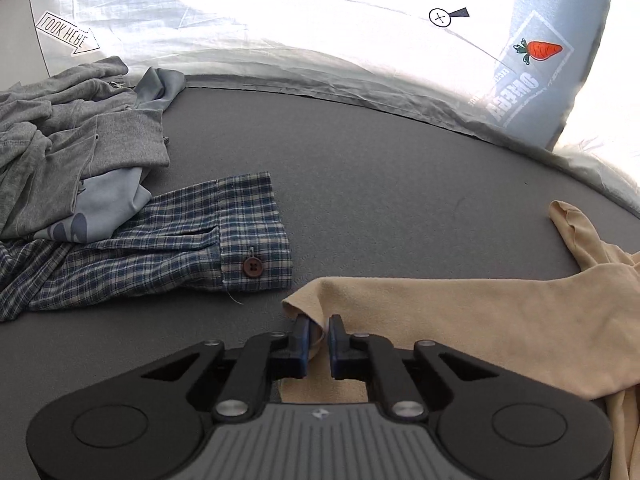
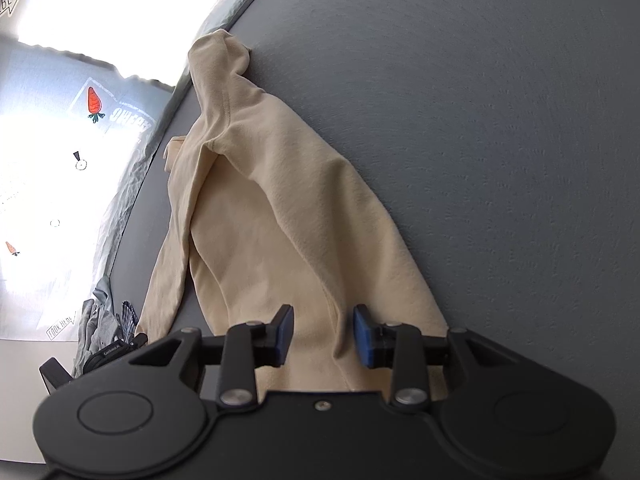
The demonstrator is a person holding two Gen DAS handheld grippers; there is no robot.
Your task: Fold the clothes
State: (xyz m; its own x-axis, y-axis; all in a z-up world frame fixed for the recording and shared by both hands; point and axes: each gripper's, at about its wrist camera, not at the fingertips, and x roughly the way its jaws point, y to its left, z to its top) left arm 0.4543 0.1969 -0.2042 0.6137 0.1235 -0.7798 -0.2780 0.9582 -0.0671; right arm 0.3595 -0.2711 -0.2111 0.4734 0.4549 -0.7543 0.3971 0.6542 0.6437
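We see a grey table (image 1: 380,168) filling both views, its far edge meeting a pale printed sheet (image 1: 280,52) that carries carrot pictures and a "LOOK HERE" arrow. Spread over the table is a beige top (image 2: 280,208), the largest garment in sight; in the right wrist view it runs from under the gripper up to a rumpled peak near the table's edge, with one sleeve trailing down on the left. At the left of the left wrist view we find a heap of grey clothes (image 1: 68,120) with a light blue piece tucked into it, and below that a blue plaid shirt (image 1: 160,248), its cuff lying flat with a brown button (image 1: 252,267) facing up. The cuff lies near the beige top's corner but apart from it. Our left gripper (image 1: 319,336) is pinched tight on that corner of the beige top, a fold of cloth caught between its blue pads. Our right gripper (image 2: 323,334) stands partly open over the beige top, its pads (image 2: 365,336) either side of a raised crease, not pressing on it.
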